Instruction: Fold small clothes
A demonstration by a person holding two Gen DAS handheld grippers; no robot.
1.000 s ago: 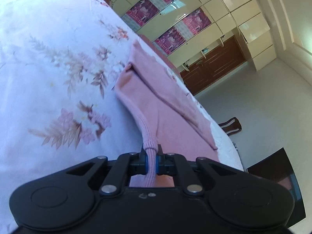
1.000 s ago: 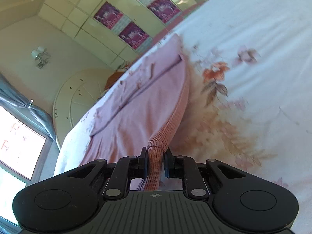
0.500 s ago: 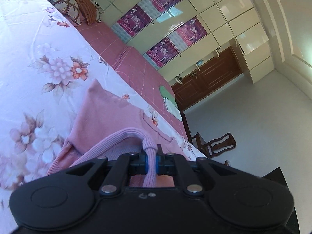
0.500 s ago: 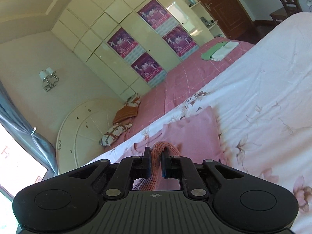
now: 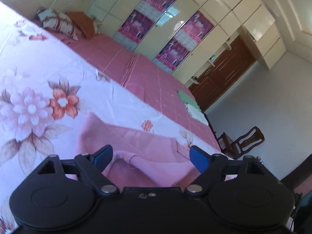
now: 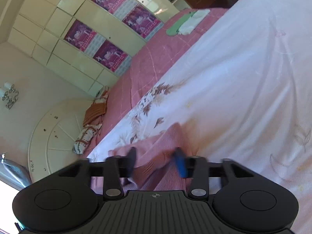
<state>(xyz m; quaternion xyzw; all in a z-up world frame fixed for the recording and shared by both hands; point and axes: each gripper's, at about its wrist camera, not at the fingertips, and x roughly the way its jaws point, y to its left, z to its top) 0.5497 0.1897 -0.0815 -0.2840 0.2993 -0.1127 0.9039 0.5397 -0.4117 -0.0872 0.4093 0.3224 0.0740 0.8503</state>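
Both grippers have let go since the earlier frames: each then pinched a ribbed edge of the pink sweater, and each now stands with its jaws spread and nothing between them. My left gripper [image 5: 151, 159] hangs released just above the pink sweater [image 5: 136, 146], whose ribbed hem lies doubled over at 6 o'clock in the left view, between the blue pads [image 5: 198, 159] but touching neither, as far as I can tell. My right gripper [image 6: 156, 161] is likewise released; its fingers are blurred, so I judge they are in motion, and the sweater's folded edge [image 6: 167, 136] lies under them at 6 o'clock in the right view.

The sweater rests on the floral sheet [image 5: 35, 81], folded over on itself, with the pink bedspread [image 5: 136, 74] beyond it at 12 o'clock and a green and white cloth [image 5: 192, 105] well apart toward 2 o'clock.

Risks, as I judge them:
- A pad may snag the loose knit as I lift away, dragging the top layer and opening the fold.
- The thick ribbed hem may spring back, because nothing presses it flat.
- The soft sheet may wrinkle underneath and skew the edges.
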